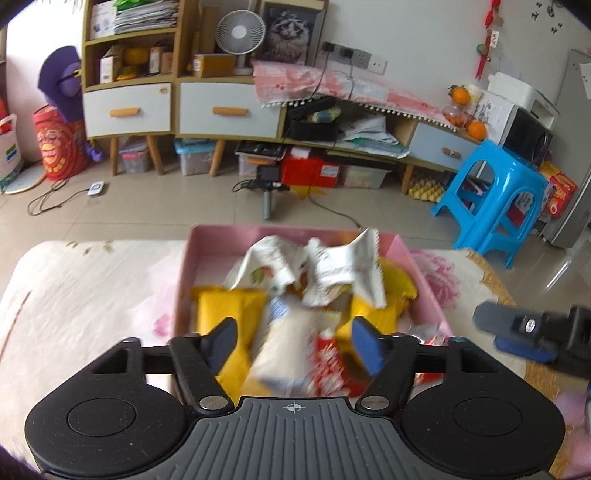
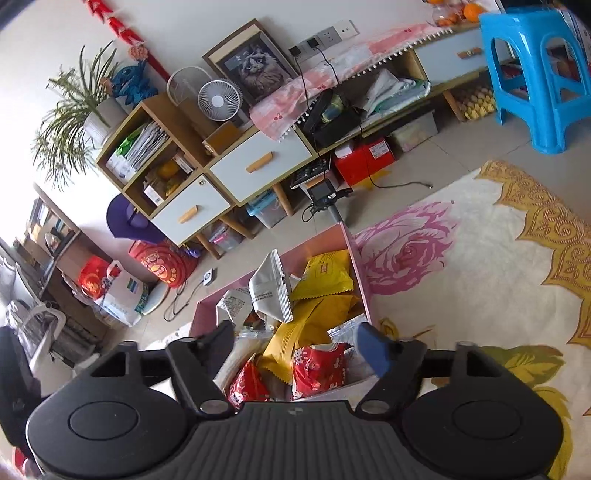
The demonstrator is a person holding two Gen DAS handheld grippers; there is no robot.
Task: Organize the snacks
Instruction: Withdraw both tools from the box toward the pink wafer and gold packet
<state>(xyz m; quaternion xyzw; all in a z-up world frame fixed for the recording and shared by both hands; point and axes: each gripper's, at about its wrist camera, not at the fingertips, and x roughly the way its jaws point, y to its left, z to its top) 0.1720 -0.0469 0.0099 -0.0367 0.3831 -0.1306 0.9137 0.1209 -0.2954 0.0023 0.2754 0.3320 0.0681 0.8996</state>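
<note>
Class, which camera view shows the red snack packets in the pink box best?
The right wrist view: two red snack packets lie sharp and unblurred. The left wrist view shows only one blurred red packet, partly hidden by a pale packet.

the pink box (image 1: pixel 192 258) is heaped with snack packets (image 2: pixel 317 277), little bare floor inside. the flowered bench cloth (image 1: pixel 92 295) left of it lies open; right gripper (image 1: pixel 517 332) crowds the near right.

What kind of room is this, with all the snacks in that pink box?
Most likely a lived-in home living room. A low wooden cabinet with drawers runs along the wall, holding a small fan and a framed cat picture. A blue plastic stool stands on the tiled floor.
</note>
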